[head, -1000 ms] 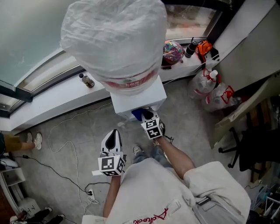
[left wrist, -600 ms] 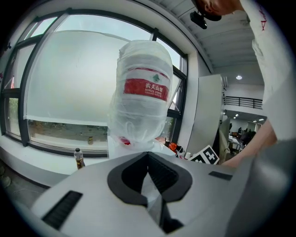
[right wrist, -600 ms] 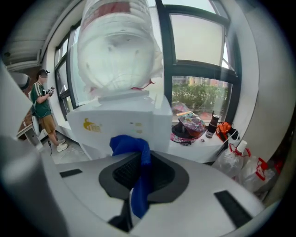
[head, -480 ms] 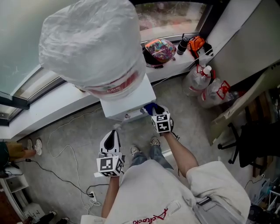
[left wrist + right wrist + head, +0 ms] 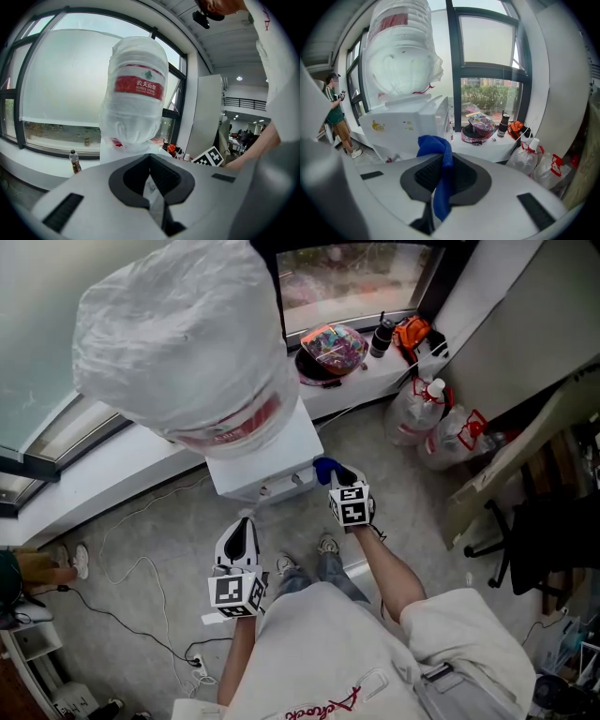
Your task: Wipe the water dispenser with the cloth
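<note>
The white water dispenser [image 5: 267,454] stands against the window ledge, and on top of it sits a large bottle [image 5: 183,334] wrapped in clear plastic. My right gripper [image 5: 336,482] is at the dispenser's front right corner, shut on a blue cloth [image 5: 324,467] that touches that corner. In the right gripper view the cloth [image 5: 436,146] bunches up out of the closed jaws, with the dispenser [image 5: 408,124] just beyond it to the left. My left gripper [image 5: 242,529] hangs lower and to the left, a little short of the dispenser's front, shut with nothing in it. The left gripper view looks up at the bottle [image 5: 138,98].
On the window ledge are a colourful helmet [image 5: 333,341], a black flask [image 5: 380,337] and an orange item [image 5: 411,334]. Plastic bags with spray bottles [image 5: 427,418] sit on the floor at the right. Cables [image 5: 141,521] trail across the floor. A person [image 5: 335,117] stands at the left.
My right gripper has carried the cloth rightward along the dispenser's front to its right corner. The left gripper has stayed where it was. The head view has shifted.
</note>
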`<control>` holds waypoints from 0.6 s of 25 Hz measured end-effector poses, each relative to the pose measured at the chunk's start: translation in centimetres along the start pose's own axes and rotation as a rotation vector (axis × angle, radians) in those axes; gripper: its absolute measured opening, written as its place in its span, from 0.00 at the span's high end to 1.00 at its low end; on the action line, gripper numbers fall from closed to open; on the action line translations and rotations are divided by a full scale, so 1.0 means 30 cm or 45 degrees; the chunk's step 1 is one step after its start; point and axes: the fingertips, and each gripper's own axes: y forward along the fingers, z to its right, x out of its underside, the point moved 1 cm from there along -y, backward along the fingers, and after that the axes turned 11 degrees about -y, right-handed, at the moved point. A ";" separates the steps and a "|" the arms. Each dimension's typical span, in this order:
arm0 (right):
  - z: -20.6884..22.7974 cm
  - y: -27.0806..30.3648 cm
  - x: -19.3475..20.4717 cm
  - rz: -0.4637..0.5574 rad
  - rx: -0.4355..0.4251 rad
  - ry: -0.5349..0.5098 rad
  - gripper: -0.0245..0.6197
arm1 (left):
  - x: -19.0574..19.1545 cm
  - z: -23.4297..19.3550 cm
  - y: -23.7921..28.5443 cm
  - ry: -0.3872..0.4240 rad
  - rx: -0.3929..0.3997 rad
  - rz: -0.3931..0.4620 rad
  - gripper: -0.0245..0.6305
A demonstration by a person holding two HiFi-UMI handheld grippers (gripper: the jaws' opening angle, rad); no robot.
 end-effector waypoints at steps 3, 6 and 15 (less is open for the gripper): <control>-0.036 -0.032 0.000 0.017 -0.018 -0.027 0.89 | 0.004 0.012 0.000 -0.003 0.011 0.007 0.94; -0.119 -0.078 -0.015 0.056 -0.060 -0.055 0.89 | 0.010 0.009 -0.015 -0.010 0.010 0.014 0.94; -0.560 -0.171 -0.175 0.211 -0.350 -0.177 0.89 | 0.000 -0.050 -0.102 -0.040 -0.040 0.065 0.94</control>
